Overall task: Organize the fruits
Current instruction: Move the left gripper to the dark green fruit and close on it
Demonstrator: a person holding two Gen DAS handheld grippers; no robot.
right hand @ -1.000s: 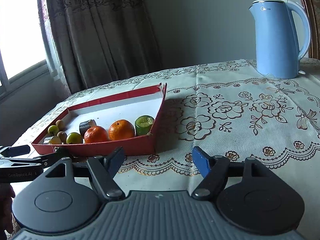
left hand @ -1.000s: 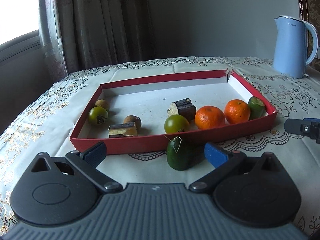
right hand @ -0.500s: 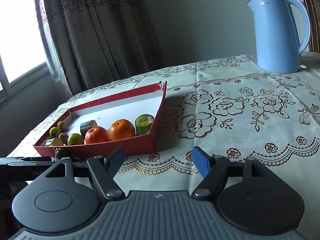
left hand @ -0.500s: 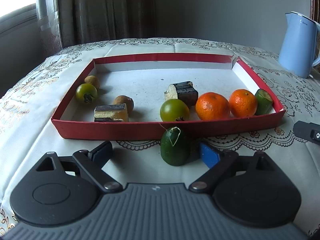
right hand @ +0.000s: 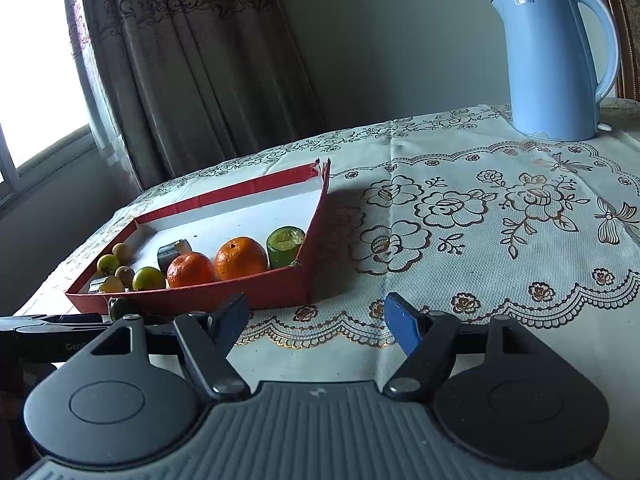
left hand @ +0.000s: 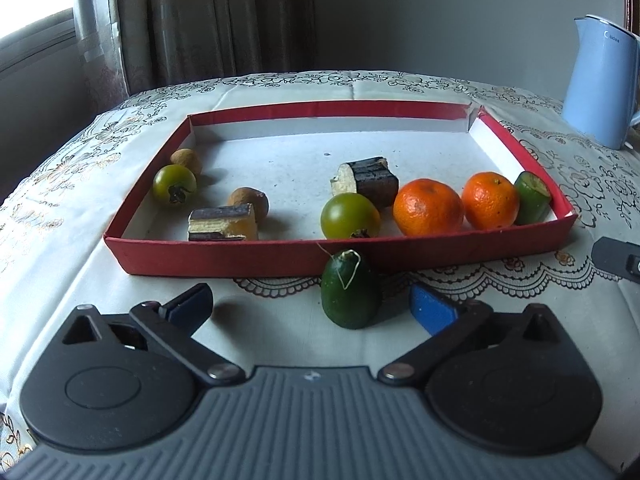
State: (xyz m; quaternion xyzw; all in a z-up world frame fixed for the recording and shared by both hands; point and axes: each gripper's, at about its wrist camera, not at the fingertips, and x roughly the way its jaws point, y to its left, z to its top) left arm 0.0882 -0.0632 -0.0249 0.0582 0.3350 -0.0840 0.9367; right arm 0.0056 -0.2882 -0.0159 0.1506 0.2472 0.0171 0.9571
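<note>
A dark green oval fruit (left hand: 350, 294) with a thin stalk stands on the tablecloth just in front of the red tray (left hand: 248, 256). It sits between the fingers of my left gripper (left hand: 310, 302), nearer the right pad, and neither pad touches it. The jaws are opening. Inside the tray lie two tangerines (left hand: 428, 207), two round green fruits (left hand: 349, 216), two small brown fruits (left hand: 248, 202), two dark cut chunks (left hand: 366, 180) and a green cut piece (left hand: 532, 198). My right gripper (right hand: 316, 316) hovers open over bare cloth to the right of the tray, with nothing between its fingers.
A light blue kettle (right hand: 556, 60) stands at the back right of the table. Curtains (right hand: 192, 60) and a window lie behind the tray. The table edge drops away on the left. Patterned cloth (right hand: 480, 216) stretches between tray and kettle.
My left gripper's jaws narrowed toward the green fruit, then widened again, and its view shifted slightly. The fruit stayed on the cloth. The right gripper has not moved.
</note>
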